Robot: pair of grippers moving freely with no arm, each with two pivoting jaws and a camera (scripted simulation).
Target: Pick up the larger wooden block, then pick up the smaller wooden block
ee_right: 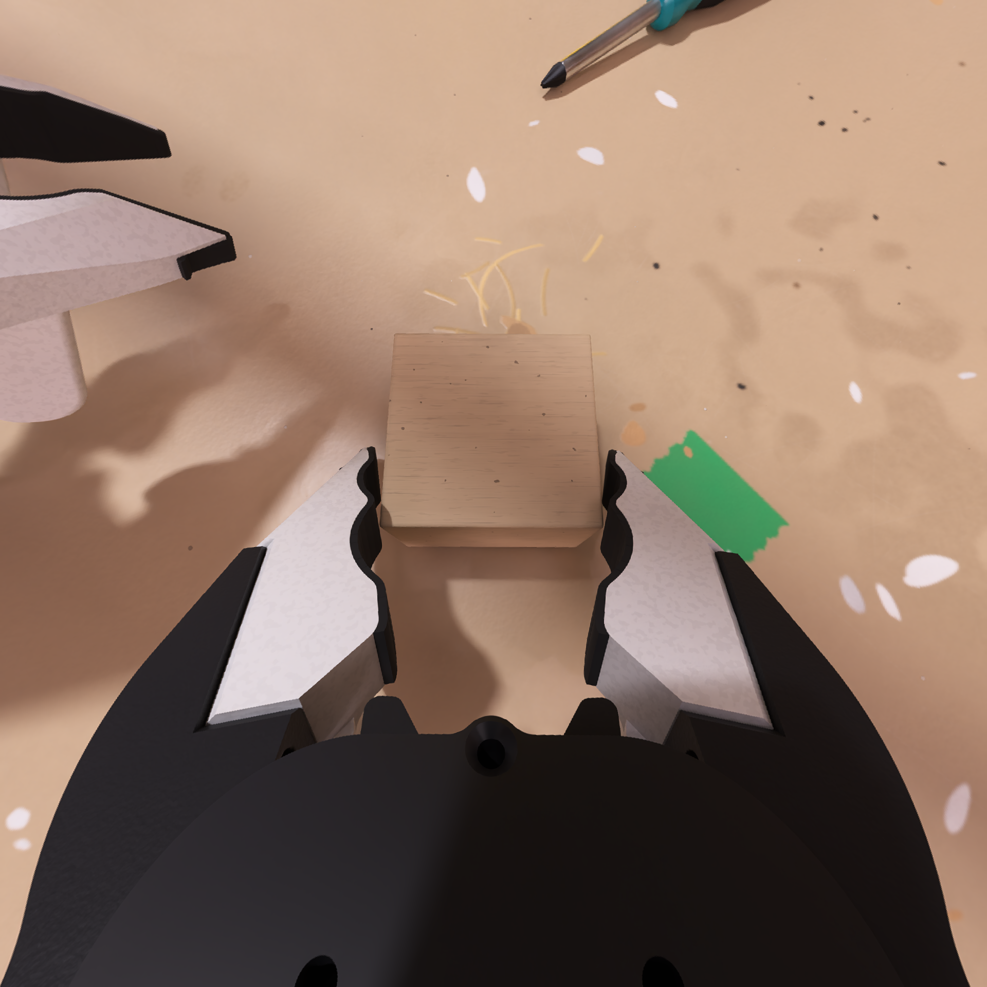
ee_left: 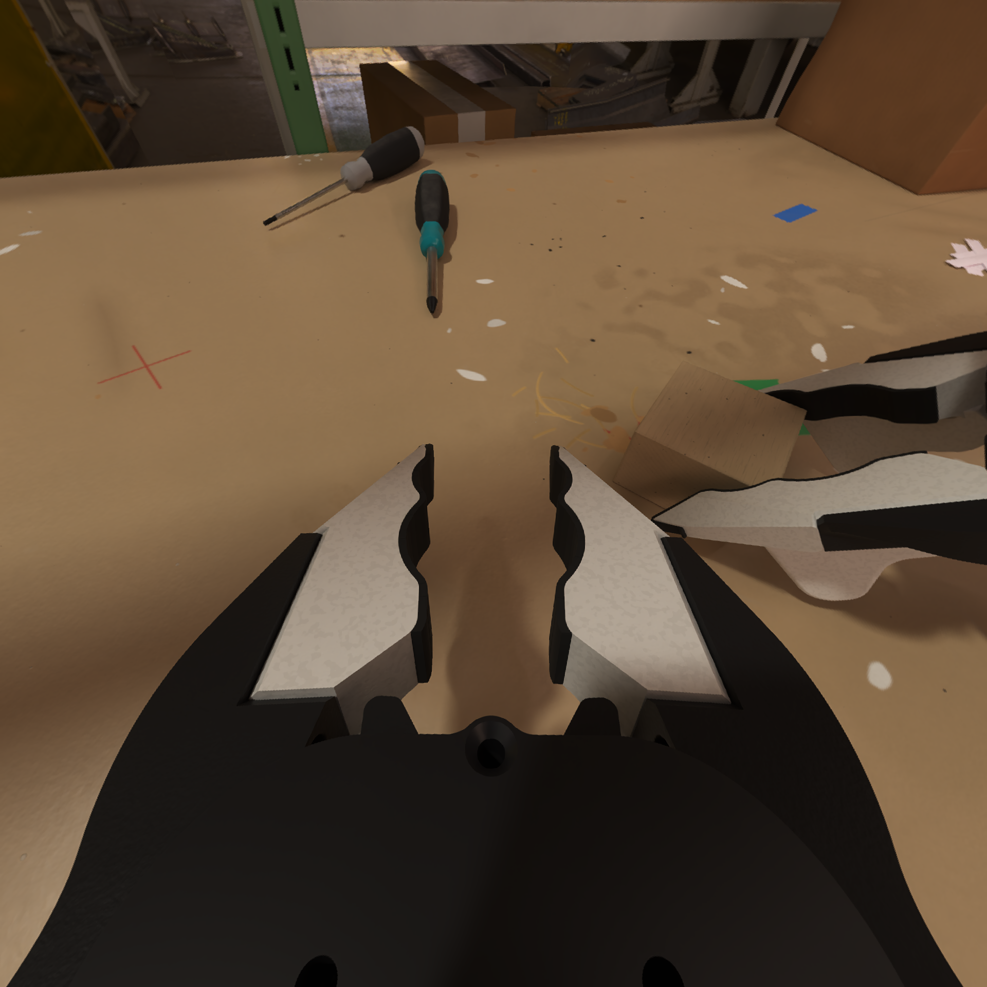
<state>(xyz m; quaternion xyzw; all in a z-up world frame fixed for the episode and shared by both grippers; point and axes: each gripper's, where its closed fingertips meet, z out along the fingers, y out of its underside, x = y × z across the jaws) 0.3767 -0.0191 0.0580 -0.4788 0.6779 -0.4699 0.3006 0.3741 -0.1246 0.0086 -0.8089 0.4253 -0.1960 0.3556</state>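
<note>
A light wooden block (ee_right: 491, 432) lies low over the tan table, straight ahead in the right wrist view. My right gripper (ee_right: 492, 455) has its jaws set wide, with a pad against the near part of each side of the block. I cannot tell whether the block rests on the table. The block also shows at the right of the left wrist view (ee_left: 710, 427), with my right gripper (ee_left: 713, 456) around it. My left gripper (ee_left: 492, 451) is open and empty, just left of the block. It also shows in the right wrist view (ee_right: 200, 200). I see no second block.
A teal-handled screwdriver (ee_left: 431, 229) and a black-and-grey one (ee_left: 374, 165) lie farther back. Green tape (ee_right: 715, 496) sits beside the block, blue tape (ee_left: 794, 212) farther right. A red cross (ee_left: 145, 366) marks the table at left. A brown box (ee_left: 897, 91) stands at the back right.
</note>
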